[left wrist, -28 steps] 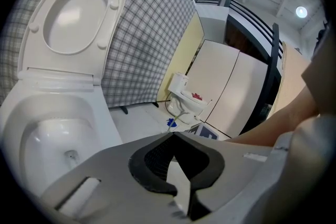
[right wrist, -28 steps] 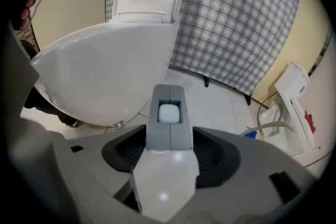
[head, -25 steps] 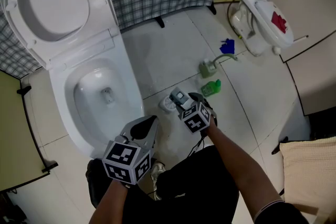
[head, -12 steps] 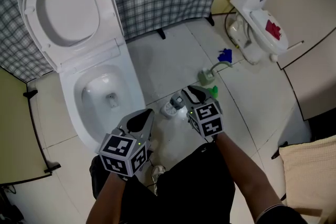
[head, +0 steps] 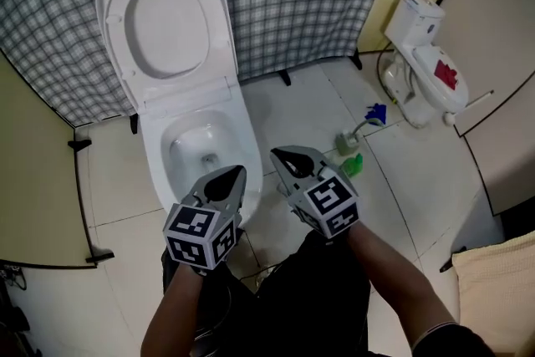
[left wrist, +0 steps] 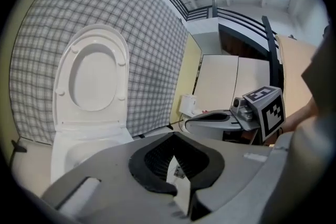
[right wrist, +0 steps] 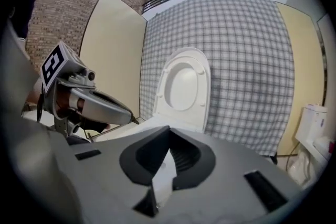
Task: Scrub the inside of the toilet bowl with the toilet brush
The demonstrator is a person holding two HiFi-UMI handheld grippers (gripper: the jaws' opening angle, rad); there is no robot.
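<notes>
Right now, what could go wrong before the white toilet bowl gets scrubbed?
1. Both grippers are empty: the left gripper is shut, and the right gripper's jaws have just been closing on nothing. The blue-headed toilet brush sits away on the floor tiles, so scrubbing the white toilet bowl cannot start yet.
2. Reaching for it might knock over the small green container beside it.

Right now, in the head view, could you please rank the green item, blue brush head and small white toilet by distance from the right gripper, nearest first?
1. Green item, on the floor right of the right gripper.
2. Blue brush head, beyond it, rightward.
3. Small white toilet, far right.
</notes>
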